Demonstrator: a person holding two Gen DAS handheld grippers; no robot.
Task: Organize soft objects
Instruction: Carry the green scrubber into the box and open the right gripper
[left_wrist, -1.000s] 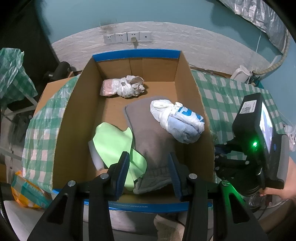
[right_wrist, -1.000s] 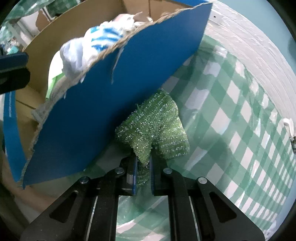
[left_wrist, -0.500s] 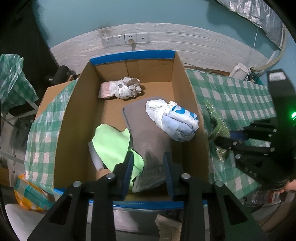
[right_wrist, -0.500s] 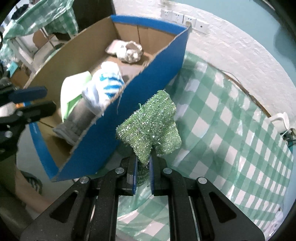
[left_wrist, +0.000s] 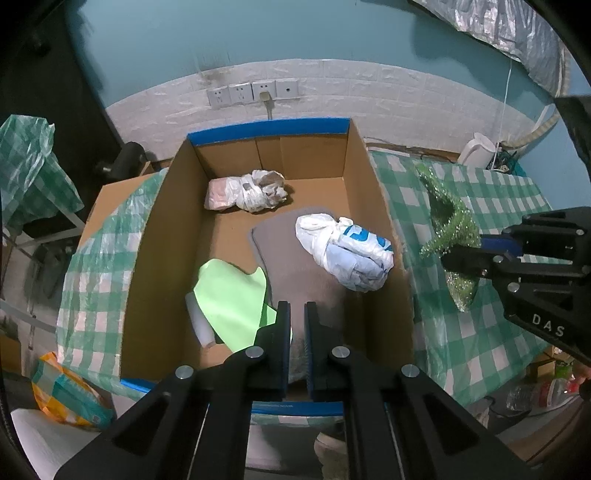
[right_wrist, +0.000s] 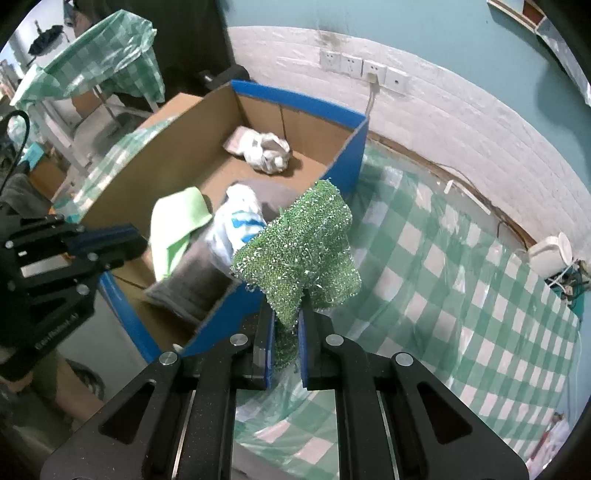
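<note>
Bundles (left_wrist: 343, 253) in box (left_wrist: 364, 206) on table (left_wrist: 480, 332)

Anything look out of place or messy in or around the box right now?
Nothing is spilled or damaged. The one soft item outside the cardboard box is the sparkly green cloth, pinched in the right hand-held gripper above the checked tablecloth. Inside, the light green cloth lies partly over the grey cloth.

Green cloth (right_wrist: 303, 254) higher; left tool (left_wrist: 297, 325) narrower.
</note>
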